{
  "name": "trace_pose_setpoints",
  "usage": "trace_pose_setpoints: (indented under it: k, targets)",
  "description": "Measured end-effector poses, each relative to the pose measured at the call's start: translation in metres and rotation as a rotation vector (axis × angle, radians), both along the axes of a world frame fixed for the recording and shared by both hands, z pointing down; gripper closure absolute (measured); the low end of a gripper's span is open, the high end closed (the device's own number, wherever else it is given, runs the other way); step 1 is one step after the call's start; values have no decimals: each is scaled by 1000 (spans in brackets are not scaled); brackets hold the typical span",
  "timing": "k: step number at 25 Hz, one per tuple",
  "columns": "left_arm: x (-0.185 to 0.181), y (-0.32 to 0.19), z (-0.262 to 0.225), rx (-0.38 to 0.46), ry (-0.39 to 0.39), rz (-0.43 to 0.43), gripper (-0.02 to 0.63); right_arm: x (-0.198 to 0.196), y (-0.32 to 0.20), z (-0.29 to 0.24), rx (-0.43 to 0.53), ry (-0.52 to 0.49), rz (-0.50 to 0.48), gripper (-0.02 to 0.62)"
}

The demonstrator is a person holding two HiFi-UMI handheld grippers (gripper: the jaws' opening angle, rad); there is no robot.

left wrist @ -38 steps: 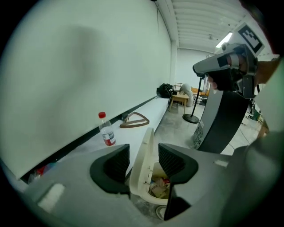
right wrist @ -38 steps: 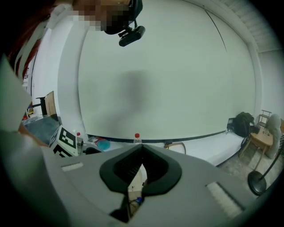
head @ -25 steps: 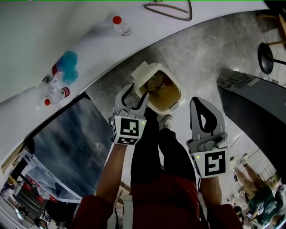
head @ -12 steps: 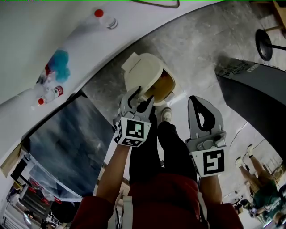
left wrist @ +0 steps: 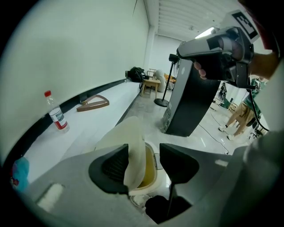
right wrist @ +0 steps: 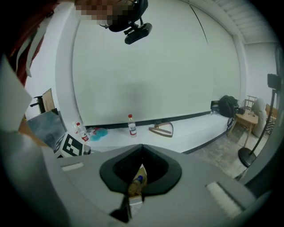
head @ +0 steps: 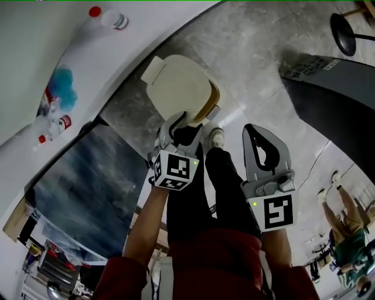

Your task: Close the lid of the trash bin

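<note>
A cream trash bin stands on the grey floor just ahead of my feet. Its cream lid is tilted low over the opening, with only a sliver of the yellowish inside showing. My left gripper is open at the lid's near edge. In the left gripper view the lid stands between the jaws of that gripper, against the left finger, above the bin. My right gripper hangs shut to the right of the bin, apart from it. Its jaws meet in the right gripper view.
A white ledge runs along the wall at left, with water bottles and a blue object on it. A dark cabinet and a stool stand to the right. A dark panel leans at left. Another person stands far right.
The lid has swung down from upright to almost over the bin's opening. My left gripper followed its edge forward. The right gripper has stayed put.
</note>
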State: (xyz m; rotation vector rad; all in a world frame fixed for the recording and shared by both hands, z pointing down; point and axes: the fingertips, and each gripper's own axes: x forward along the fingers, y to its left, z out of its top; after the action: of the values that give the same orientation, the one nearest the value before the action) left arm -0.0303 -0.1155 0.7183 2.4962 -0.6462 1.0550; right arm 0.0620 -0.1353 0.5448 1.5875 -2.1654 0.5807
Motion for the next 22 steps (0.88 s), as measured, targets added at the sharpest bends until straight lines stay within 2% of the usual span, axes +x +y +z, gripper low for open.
trace_pose_setpoints:
  k: [15, 22]
  targets:
    - [35, 51, 83, -94, -45, 137, 383, 21, 40, 75, -86, -15, 36, 595]
    - [40, 63, 125, -104, -100, 187, 383, 30, 57, 103, -114, -34, 57, 595]
